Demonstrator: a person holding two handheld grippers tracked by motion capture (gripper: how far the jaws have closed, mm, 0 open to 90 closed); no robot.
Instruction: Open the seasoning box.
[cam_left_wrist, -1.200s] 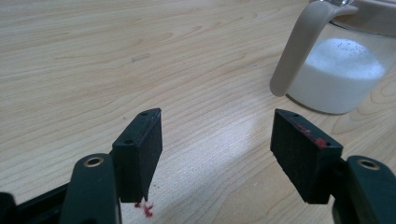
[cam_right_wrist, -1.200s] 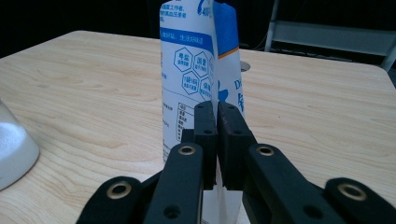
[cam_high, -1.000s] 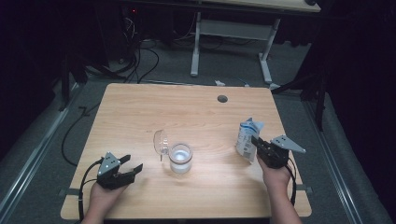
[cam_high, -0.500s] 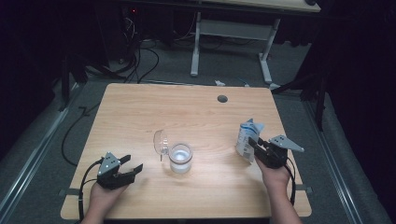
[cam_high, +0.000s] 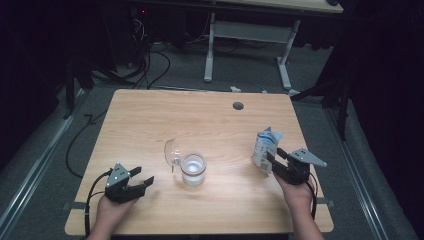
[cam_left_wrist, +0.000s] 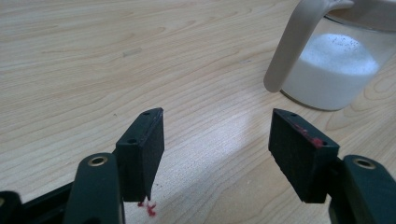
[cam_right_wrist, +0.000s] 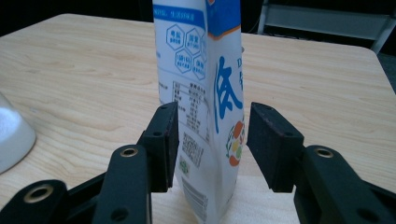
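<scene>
White-and-blue milk carton (cam_right_wrist: 205, 93) is standing upright at four o'clock on the tabletop (cam_high: 210, 117), flanked by the right tool (cam_high: 274, 161) with jaws apart, not gripping. Left tool (cam_high: 142, 181) is sitting spread, empty, at seven o'clock. An off-centre squeeze could tip the carton toward the glass pitcher (cam_high: 192, 169).

Upright carton (cam_high: 265, 148); jar (cam_high: 193, 169), perhaps milk

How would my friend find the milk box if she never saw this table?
Look at the wooden table, then its right side. The milk carton stands upright between the right gripper fingers. It is tall, white with blue print, unlike the short glass pitcher at the middle.
</scene>
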